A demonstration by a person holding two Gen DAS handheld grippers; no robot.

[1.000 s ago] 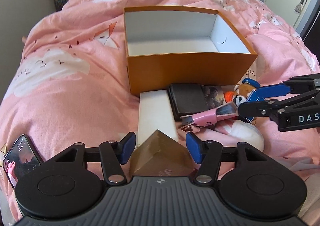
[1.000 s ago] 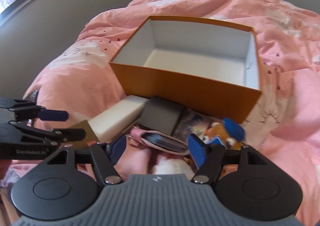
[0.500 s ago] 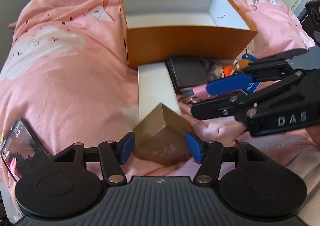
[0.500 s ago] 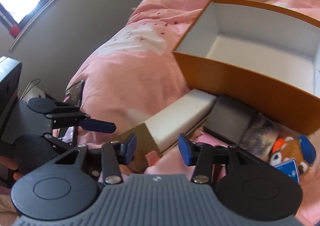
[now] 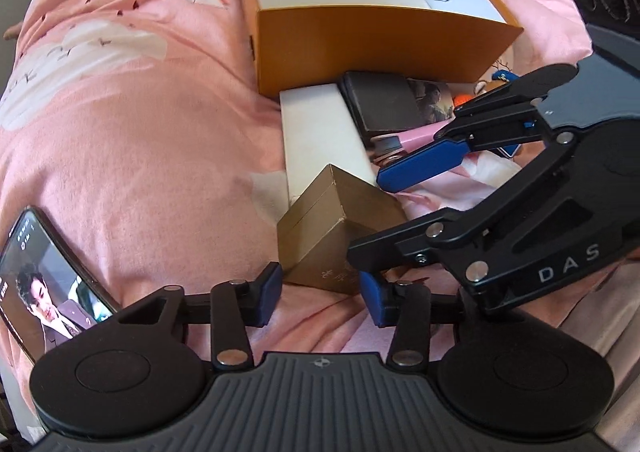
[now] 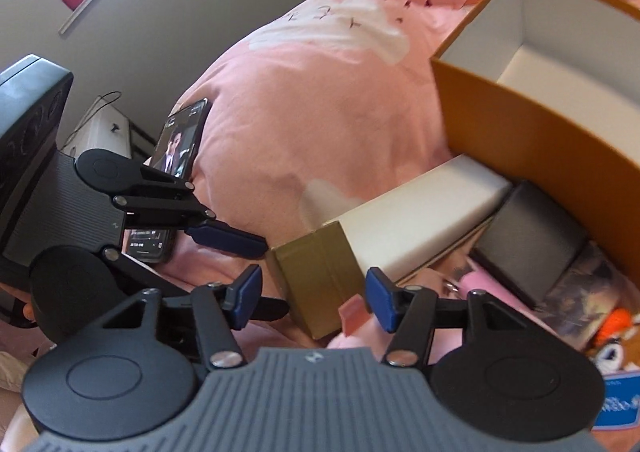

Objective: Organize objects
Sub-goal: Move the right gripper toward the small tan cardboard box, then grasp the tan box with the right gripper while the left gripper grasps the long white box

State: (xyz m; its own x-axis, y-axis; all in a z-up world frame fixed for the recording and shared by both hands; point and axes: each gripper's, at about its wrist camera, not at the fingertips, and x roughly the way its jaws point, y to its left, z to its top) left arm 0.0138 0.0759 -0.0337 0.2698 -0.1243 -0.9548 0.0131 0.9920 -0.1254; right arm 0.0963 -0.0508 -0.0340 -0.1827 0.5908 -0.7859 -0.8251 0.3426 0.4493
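A: What takes up most of the view?

B: A bed under a pink duvet [image 5: 152,124]. On it stands an open orange box [image 5: 376,40] with white inner walls, nothing visible inside.

A: And against the box?

B: A long white box [image 5: 320,132] lies with one end touching the orange wall. Beside it a dark flat case [image 5: 380,100] overlaps a photo card [image 5: 434,102], and a pink pouch [image 5: 416,134] sits just below. In the right wrist view an orange plush toy [image 6: 608,328] shows at the edge.

A: The gold box?

B: The gold box [image 5: 336,240] rests tilted on the near end of the white box, between both tools.

A: How do the fingers stand?

B: The left gripper [image 5: 320,294] has just been closing its fingers; they flank the gold box's lower corner, and I cannot tell if the pads press on it. The right gripper [image 6: 312,298] has just been widening; its fingers stand apart on either side of the same box, with a gap showing.

A: Anything smaller?

B: A phone [image 5: 44,276] with a lit screen lies at the bed's left edge.
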